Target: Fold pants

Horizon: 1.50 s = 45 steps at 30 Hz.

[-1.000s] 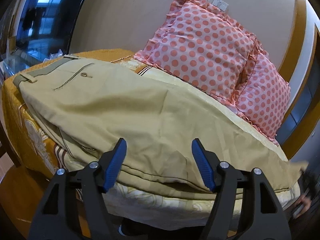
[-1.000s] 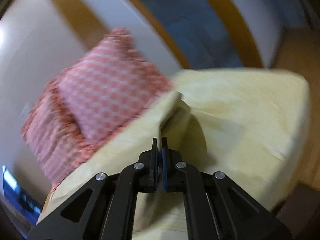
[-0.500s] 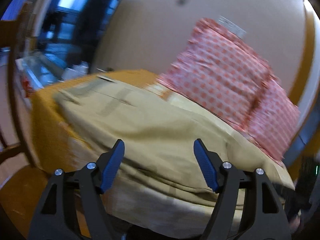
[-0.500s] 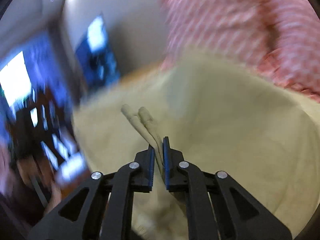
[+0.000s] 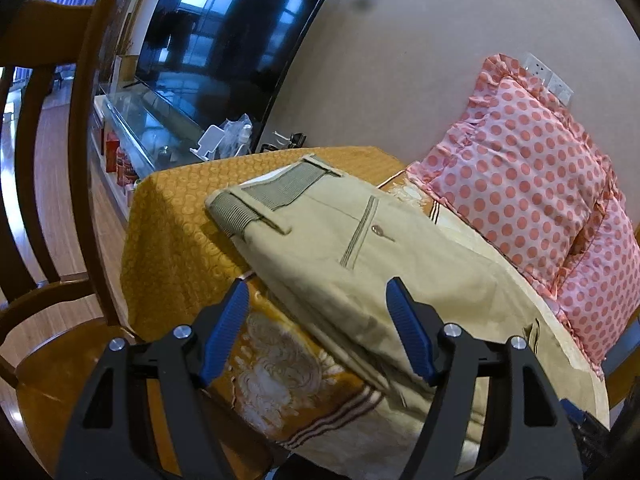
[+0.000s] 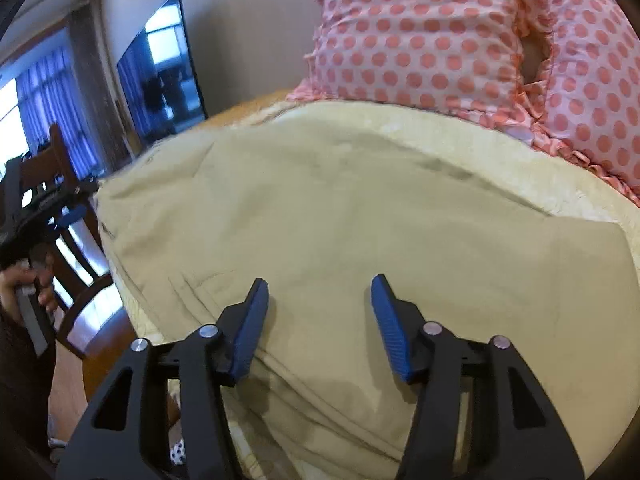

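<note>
Khaki pants [image 5: 360, 264] lie folded along the table, waistband [image 5: 272, 196] at the far left with a buttoned back pocket facing up. My left gripper [image 5: 316, 320] is open and empty, hovering just above the pants' near edge below the pocket. In the right wrist view the pants [image 6: 360, 208] spread wide as a flat layer. My right gripper [image 6: 316, 312] is open and empty, just above the cloth near its front edge. The left gripper and the hand holding it also show at the left edge of the right wrist view [image 6: 60, 208].
The table wears an orange patterned cloth [image 5: 180, 216]. Two pink polka-dot pillows [image 5: 528, 176] lean on the wall behind the pants, also in the right wrist view [image 6: 460, 32]. A wooden chair [image 5: 48, 160] stands at the left. A dark TV [image 5: 224, 36] hangs beyond.
My right gripper, earlier shut on the pants' leg end, carried it leftward over the pants and has opened, leaving it laid down. My left gripper has swung left toward the waistband.
</note>
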### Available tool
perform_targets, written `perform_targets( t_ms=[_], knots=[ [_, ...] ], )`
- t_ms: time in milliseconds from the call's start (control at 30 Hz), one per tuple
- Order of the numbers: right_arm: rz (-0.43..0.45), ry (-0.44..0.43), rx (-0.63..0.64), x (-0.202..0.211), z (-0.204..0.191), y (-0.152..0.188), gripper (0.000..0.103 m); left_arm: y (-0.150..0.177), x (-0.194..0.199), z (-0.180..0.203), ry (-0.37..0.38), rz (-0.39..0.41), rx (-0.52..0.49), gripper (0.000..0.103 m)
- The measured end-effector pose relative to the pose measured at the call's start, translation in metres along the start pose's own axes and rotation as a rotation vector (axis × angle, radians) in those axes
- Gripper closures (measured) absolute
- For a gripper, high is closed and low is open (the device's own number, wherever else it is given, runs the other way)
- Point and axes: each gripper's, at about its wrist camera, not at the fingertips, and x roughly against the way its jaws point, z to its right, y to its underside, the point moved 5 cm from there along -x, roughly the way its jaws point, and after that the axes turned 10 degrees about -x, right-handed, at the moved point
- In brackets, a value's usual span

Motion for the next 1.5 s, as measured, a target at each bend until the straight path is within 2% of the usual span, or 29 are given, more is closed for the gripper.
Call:
perform_targets(
  t_ms=[200, 367, 433, 500, 533, 600, 733, 767, 867, 967, 1033, 1100, 1133, 1200, 1300, 1367, 1400, 1433, 1467, 1500],
  knots=[
    [0.014, -0.029, -0.013, 0.005, 0.002, -0.002, 0.041, -0.010, -0.022, -0.011, -0.046, -0.035, 0.026, 0.032],
    [0.024, -0.041, -0.008, 0.009, -0.006, -0.001, 0.034, -0.010, -0.026, -0.003, -0.040, -0.027, -0.006, 0.027],
    [0.031, -0.039, -0.006, 0.009, -0.008, -0.001, 0.033, -0.006, -0.024, 0.011, 0.035, -0.041, -0.007, 0.028],
    [0.036, -0.043, -0.009, 0.010, -0.008, 0.000, 0.033, 0.000, -0.023, 0.025, 0.157, -0.062, 0.035, 0.037],
    [0.037, -0.046, -0.011, 0.011, -0.008, 0.000, 0.033, 0.001, -0.023, 0.028, 0.182, -0.063, 0.055, 0.037],
    [0.037, -0.048, -0.013, 0.010, -0.008, 0.000, 0.033, -0.001, -0.025, 0.028, 0.178, -0.037, 0.079, 0.043],
    [0.037, -0.064, -0.017, 0.013, -0.007, 0.000, 0.033, -0.016, -0.032, 0.005, 0.183, -0.011, 0.261, 0.047],
    [0.040, -0.074, -0.024, 0.014, -0.006, 0.000, 0.033, -0.020, -0.034, -0.001, 0.167, -0.001, 0.288, 0.054],
    [0.049, -0.110, -0.047, 0.022, -0.004, 0.002, 0.033, -0.030, -0.040, -0.007, 0.116, 0.017, 0.304, 0.093],
    [0.078, -0.130, -0.058, 0.036, 0.002, 0.004, 0.033, -0.049, -0.029, 0.022, 0.096, 0.041, 0.179, 0.097],
    [0.123, -0.126, -0.071, 0.053, 0.011, 0.004, 0.033, -0.065, -0.014, 0.061, 0.133, 0.068, 0.056, 0.098],
    [0.179, -0.115, -0.102, 0.073, 0.026, 0.003, 0.033, -0.077, 0.002, 0.108, 0.179, 0.094, -0.070, 0.098],
    [0.212, -0.100, -0.122, 0.084, 0.035, 0.002, 0.033, -0.081, 0.013, 0.148, 0.240, 0.103, -0.158, 0.098],
    [0.270, -0.055, -0.167, 0.104, 0.056, 0.003, 0.031, -0.077, 0.028, 0.200, 0.323, 0.115, -0.271, 0.098],
    [0.351, 0.043, -0.259, 0.134, 0.095, 0.010, 0.030, -0.038, 0.059, 0.305, 0.552, 0.108, -0.487, 0.098],
    [0.377, 0.102, -0.320, 0.147, 0.120, 0.016, 0.030, 0.001, 0.073, 0.356, 0.691, 0.052, -0.592, 0.098],
    [0.386, 0.134, -0.358, 0.154, 0.133, 0.020, 0.030, 0.016, 0.075, 0.369, 0.731, 0.022, -0.619, 0.097],
    [0.391, 0.161, -0.393, 0.159, 0.145, 0.024, 0.030, 0.045, 0.075, 0.391, 0.794, -0.043, -0.676, 0.097],
    [0.395, 0.177, -0.415, 0.163, 0.154, 0.027, 0.030, 0.072, 0.073, 0.406, 0.822, -0.100, -0.734, 0.097],
    [0.401, 0.194, -0.445, 0.167, 0.164, 0.031, 0.030, 0.089, 0.070, 0.414, 0.819, -0.133, -0.775, 0.097]
  ],
)
